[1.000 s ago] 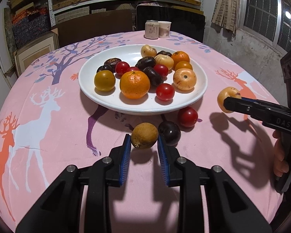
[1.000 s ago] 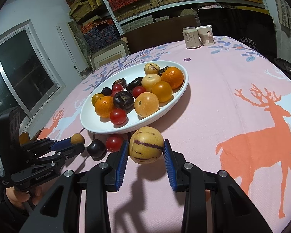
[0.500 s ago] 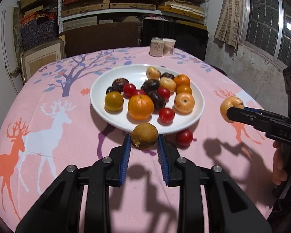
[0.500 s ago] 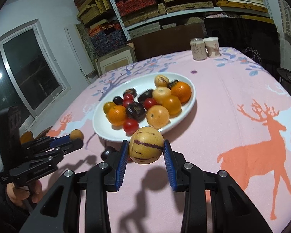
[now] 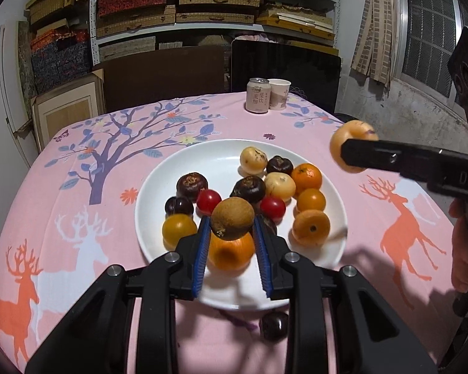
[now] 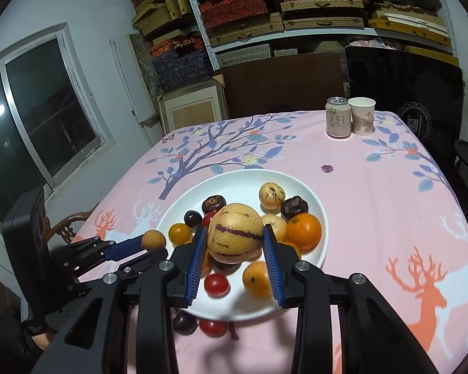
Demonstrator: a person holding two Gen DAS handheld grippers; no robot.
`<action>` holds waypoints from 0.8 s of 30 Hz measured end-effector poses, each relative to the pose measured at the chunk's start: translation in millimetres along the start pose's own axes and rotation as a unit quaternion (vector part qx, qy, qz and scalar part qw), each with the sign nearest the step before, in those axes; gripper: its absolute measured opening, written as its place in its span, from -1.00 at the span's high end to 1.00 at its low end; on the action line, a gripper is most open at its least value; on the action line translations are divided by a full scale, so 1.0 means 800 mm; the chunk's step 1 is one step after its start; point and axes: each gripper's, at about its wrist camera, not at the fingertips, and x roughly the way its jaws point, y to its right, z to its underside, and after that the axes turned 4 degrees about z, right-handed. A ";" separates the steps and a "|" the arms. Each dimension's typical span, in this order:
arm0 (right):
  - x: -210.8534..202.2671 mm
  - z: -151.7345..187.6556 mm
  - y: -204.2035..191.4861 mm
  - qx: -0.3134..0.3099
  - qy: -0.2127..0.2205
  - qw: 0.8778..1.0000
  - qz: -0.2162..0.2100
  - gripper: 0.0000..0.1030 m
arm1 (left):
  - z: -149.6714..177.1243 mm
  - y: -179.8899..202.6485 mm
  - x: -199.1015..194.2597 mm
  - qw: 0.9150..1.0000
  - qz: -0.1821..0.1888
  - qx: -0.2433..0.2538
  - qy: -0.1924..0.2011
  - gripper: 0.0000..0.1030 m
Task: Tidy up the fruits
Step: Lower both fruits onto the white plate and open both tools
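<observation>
We saw a round counter with a pink cloth of deer and trees (image 5: pixel 78 162). On it sat a big white round plate (image 5: pixel 221 159) full of small fruits. A tin can (image 6: pixel 338 117) and a paper cup (image 6: pixel 362 115) stood touching at the far edge. Our right tongs (image 6: pixel 235 238) held a pale yellow fruit with purple stripes (image 6: pixel 235 232) up over the plate. Our left tongs (image 5: pixel 231 221) squeezed a small brown round fruit (image 5: pixel 232 218) above the plate too. One dark plum (image 5: pixel 274 325) lay on the cloth beside the plate.
</observation>
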 end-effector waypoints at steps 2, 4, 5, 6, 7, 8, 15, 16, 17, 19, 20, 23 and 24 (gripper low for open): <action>0.019 -0.007 -0.002 -0.002 -0.009 1.000 0.004 0.29 | -0.008 -0.004 0.013 1.000 -0.003 -0.001 -0.003 0.47; 0.036 -0.011 -0.004 -0.002 -0.017 1.000 0.006 0.29 | -0.015 -0.008 0.025 1.000 -0.003 -0.003 -0.007 0.47; 0.044 -0.013 -0.004 -0.001 -0.020 1.000 0.005 0.29 | -0.017 -0.010 0.029 1.000 -0.004 -0.004 -0.008 0.47; 0.051 -0.015 -0.003 0.000 -0.024 1.000 0.005 0.29 | -0.019 -0.012 0.034 1.000 -0.003 -0.003 -0.009 0.47; 0.058 -0.016 -0.003 0.000 -0.027 1.000 0.007 0.29 | -0.020 -0.013 0.039 1.000 -0.004 -0.003 -0.010 0.47; 0.065 -0.016 -0.002 0.000 -0.030 1.000 0.007 0.29 | -0.021 -0.014 0.042 1.000 -0.005 -0.002 -0.011 0.47; 0.101 -0.016 -0.002 -0.012 -0.050 0.999 0.018 0.16 | -0.017 -0.024 0.070 0.999 -0.030 -0.008 -0.031 0.03; 0.101 -0.016 -0.001 -0.008 -0.049 0.999 0.017 0.12 | -0.017 -0.024 0.070 0.999 -0.036 -0.007 -0.029 -0.04; 0.100 -0.016 0.000 -0.005 -0.048 0.999 0.013 0.12 | -0.017 -0.025 0.069 0.999 -0.036 -0.009 -0.028 -0.06; 0.094 -0.014 0.000 -0.003 -0.044 0.999 0.013 0.12 | -0.017 -0.028 0.065 0.999 -0.037 -0.015 -0.026 -0.10; 0.090 -0.013 0.000 -0.003 -0.042 0.999 0.013 0.12 | -0.016 -0.029 0.062 0.999 -0.037 -0.017 -0.024 -0.11; 0.072 -0.007 0.001 -0.001 -0.034 0.999 0.010 0.12 | -0.013 -0.028 0.049 0.999 -0.037 -0.019 -0.020 -0.12; 0.063 -0.003 0.001 0.001 -0.030 1.000 0.008 0.12 | -0.010 -0.027 0.044 0.999 -0.036 -0.018 -0.020 -0.12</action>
